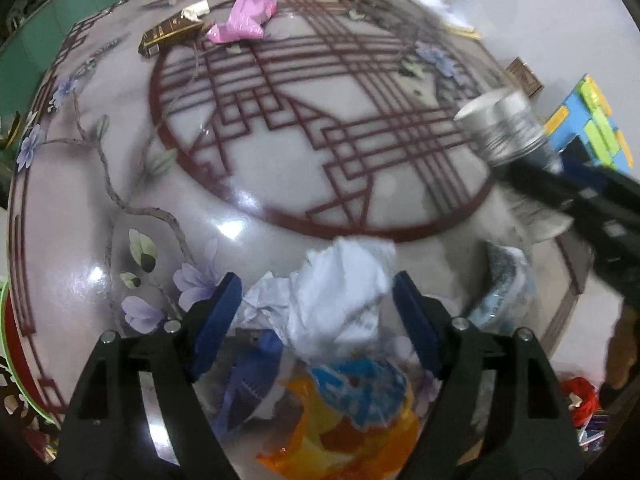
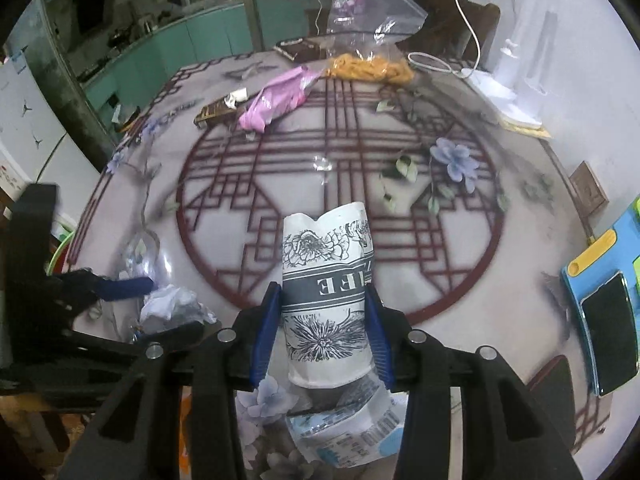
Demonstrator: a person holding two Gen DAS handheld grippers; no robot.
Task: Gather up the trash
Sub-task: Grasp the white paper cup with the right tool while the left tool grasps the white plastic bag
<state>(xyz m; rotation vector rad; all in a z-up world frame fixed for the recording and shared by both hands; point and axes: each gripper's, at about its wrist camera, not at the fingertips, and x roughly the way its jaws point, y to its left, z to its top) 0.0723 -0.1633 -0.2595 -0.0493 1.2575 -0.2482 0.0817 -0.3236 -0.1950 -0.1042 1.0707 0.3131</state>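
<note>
Two grippers are at work over the round table [image 2: 460, 320], whose glossy top carries a dark red lattice circle and printed lilac flowers.

Your right gripper [image 2: 324, 320] is clamped on a paper cup [image 2: 326, 280]: both blue pads press its sides, and the rim above them is dented inward. The cup is white with black flower drawings and a dark band of lettering, and it points away from you, tilted over the table. The left wrist view shows the same cup [image 1: 500, 128] at the right, blurred, at the end of that gripper's dark arm. Just below the cup, near the table's close edge, lies a crumpled white and pale blue printed wrapper [image 2: 344, 436].

Your left gripper [image 1: 316, 312] stands with its jaws apart around a crumpled white paper wad [image 1: 332, 296]; the blue pads sit on either side of it, and I cannot tell whether either one touches the paper. The wad tops a small pile at the near edge, with an orange and blue plastic wrapper [image 1: 360, 412] beneath it and a dark blue scrap just to its left. From the right wrist view this gripper [image 2: 160, 304] sits at the left, straddling the same white wad [image 2: 172, 304].

Across the far side of the table lie a pink plastic bag [image 2: 276, 100], a dark brown packet [image 2: 216, 112] beside it, and a clear bag of orange snacks [image 2: 368, 64]. At the right edge rests a blue tray [image 2: 576, 280] holding a black phone [image 2: 612, 328].
</note>
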